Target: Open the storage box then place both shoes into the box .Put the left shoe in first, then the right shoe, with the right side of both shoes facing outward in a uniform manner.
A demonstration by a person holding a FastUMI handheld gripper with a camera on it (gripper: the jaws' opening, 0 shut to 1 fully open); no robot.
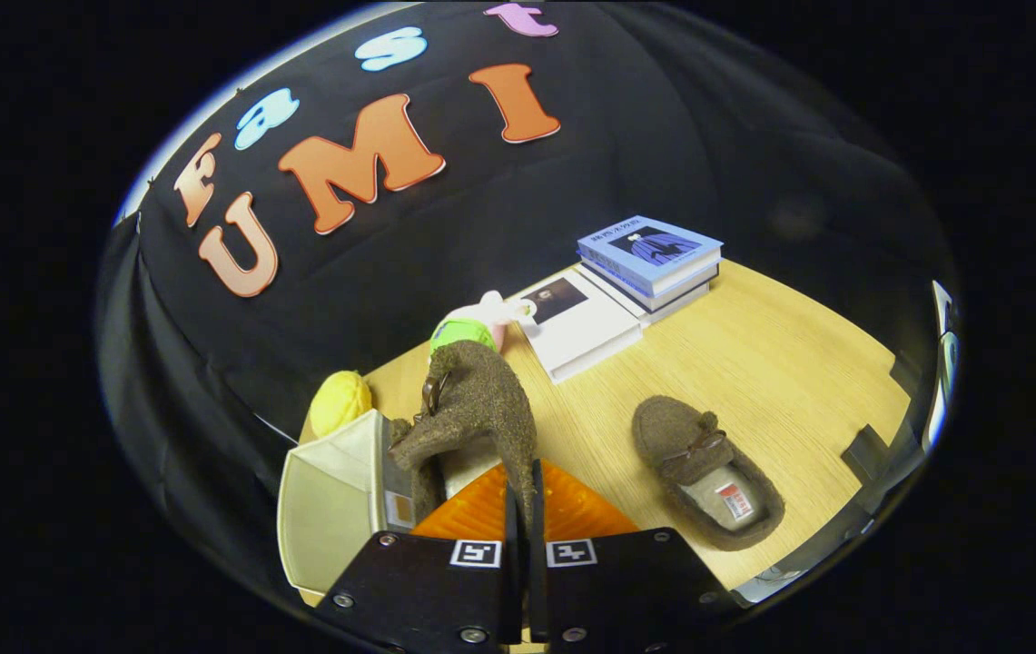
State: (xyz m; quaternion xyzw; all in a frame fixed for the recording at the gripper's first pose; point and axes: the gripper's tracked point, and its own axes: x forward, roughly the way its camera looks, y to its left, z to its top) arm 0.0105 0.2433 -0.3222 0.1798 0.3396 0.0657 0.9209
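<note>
While your gripper [522, 509] pinches the heel edge of one brown shoe [472, 413] between nearly closed fingers, the shoe hangs toe-up just over the open storage box [336, 495], ready to lower in first. By its order in the task it should be the left shoe. Its mate, the other shoe [708, 472], waits on the wooden table [781, 363] beside the fingers, well short of the books [649, 259].

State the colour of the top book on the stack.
Light blue cover on the top book, gripper view.
</note>
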